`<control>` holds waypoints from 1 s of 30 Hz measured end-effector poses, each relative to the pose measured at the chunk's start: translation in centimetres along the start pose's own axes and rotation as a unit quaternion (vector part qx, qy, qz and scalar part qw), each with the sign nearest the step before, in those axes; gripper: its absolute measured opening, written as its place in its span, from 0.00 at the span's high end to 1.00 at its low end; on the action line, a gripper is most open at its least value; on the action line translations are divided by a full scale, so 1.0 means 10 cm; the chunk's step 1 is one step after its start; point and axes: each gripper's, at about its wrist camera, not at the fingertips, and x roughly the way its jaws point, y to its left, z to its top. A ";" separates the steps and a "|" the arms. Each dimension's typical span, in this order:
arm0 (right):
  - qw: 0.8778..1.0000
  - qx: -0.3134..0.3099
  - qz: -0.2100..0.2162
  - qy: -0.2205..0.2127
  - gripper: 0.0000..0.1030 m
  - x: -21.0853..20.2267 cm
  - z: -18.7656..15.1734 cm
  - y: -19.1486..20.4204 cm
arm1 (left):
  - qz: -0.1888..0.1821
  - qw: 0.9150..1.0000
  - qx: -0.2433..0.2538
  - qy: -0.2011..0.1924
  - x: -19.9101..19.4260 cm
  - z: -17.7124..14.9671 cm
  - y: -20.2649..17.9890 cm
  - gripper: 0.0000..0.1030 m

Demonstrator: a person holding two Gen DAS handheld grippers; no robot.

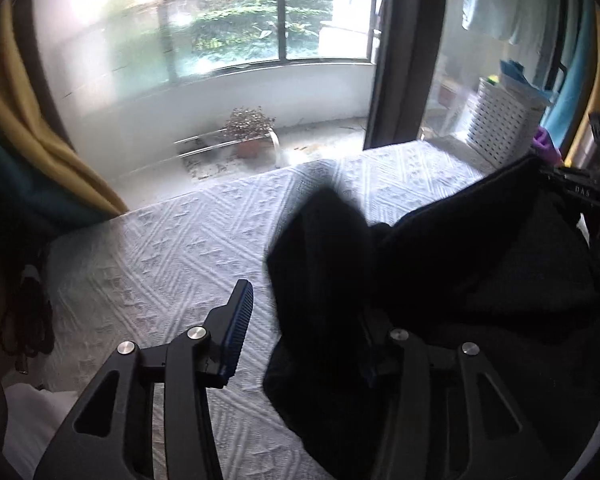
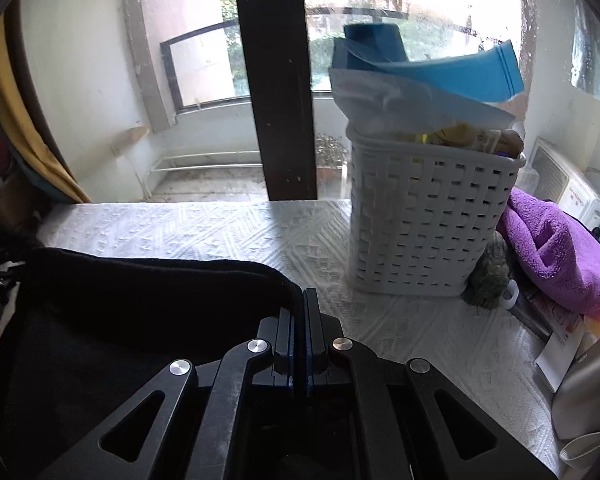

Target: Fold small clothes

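Note:
A black garment hangs lifted over the white textured table cover. My left gripper is open; its left finger is bare and the cloth drapes over and hides the right finger. My right gripper is shut on the black garment's top edge at its corner and holds it stretched to the left. The right gripper also shows in the left wrist view, at the garment's far upper corner.
A white woven basket filled with bags stands on the table at the right, also in the left wrist view. A purple towel lies beside it. Glass doors and a yellow curtain lie behind.

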 end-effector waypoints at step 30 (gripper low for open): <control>0.999 0.025 -0.032 0.004 0.08 -1.37 -1.05 -0.18 | -0.081 0.991 -0.090 0.059 -0.92 -1.38 -0.56 0.45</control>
